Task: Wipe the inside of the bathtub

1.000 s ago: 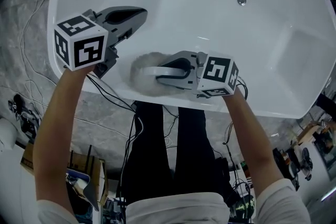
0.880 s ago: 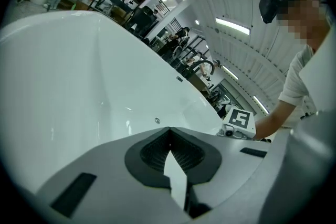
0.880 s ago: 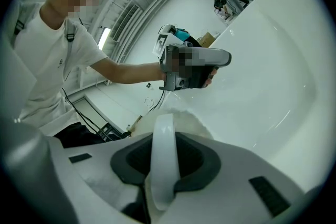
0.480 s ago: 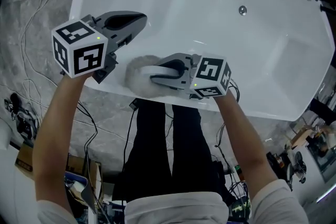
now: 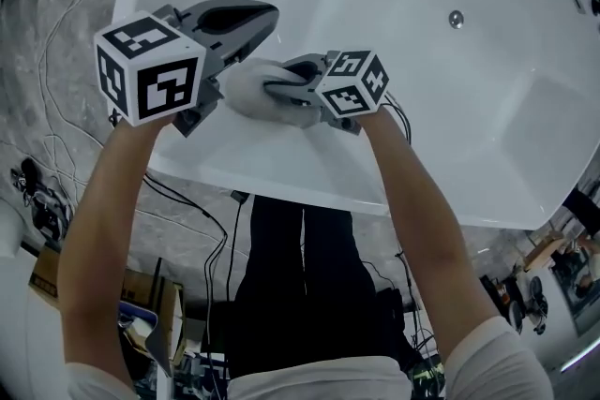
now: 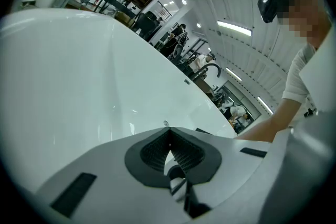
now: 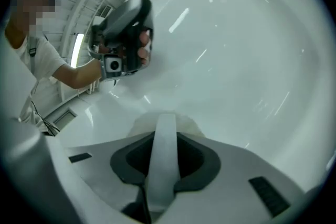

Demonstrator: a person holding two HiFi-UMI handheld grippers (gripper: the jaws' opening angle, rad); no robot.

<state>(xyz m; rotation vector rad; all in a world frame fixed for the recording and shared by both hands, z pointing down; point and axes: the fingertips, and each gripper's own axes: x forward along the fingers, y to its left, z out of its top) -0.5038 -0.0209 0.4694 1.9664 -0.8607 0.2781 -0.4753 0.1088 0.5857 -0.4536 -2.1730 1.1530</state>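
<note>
**Bathtub wipe at the near wall: a thin hold and a crowded corner**

Head view: The bathtub [image 5: 422,98] fills the upper frame, white and bare, with its drain [image 5: 456,18] far off to the right. Both of my arms reach forward over the near rim. The right forearm angles in toward the left, and the right gripper [image 5: 279,85] lies nearly flat, pressing a fluffy wiping pad [image 5: 244,85] against the inner wall near the left end. The left gripper [image 5: 263,17] hangs just beside and above the pad, pointing into the tub. The two grippers sit very close together, so I judge that a wide stroke to the left could knock one against the other.

Left gripper view: The left gripper [image 6: 168,132] has its jaws pressed together at the tips with nothing between them. It looks along the smooth tub wall [image 6: 79,86]. I cannot tell whether it touches the surface.

Right gripper view: The right gripper [image 7: 165,131] pinches only the pad's white strap [image 7: 164,160], and the pad [image 7: 190,125] spreads beyond the jaws onto the tub wall [image 7: 241,60]. That hold looks thin to me. Hard pressure or a fast sweep could pull the strap through the jaws, or roll the pad off the curved wall and leave patches unwiped. The left gripper [image 7: 126,34] looms close at upper left.
</note>
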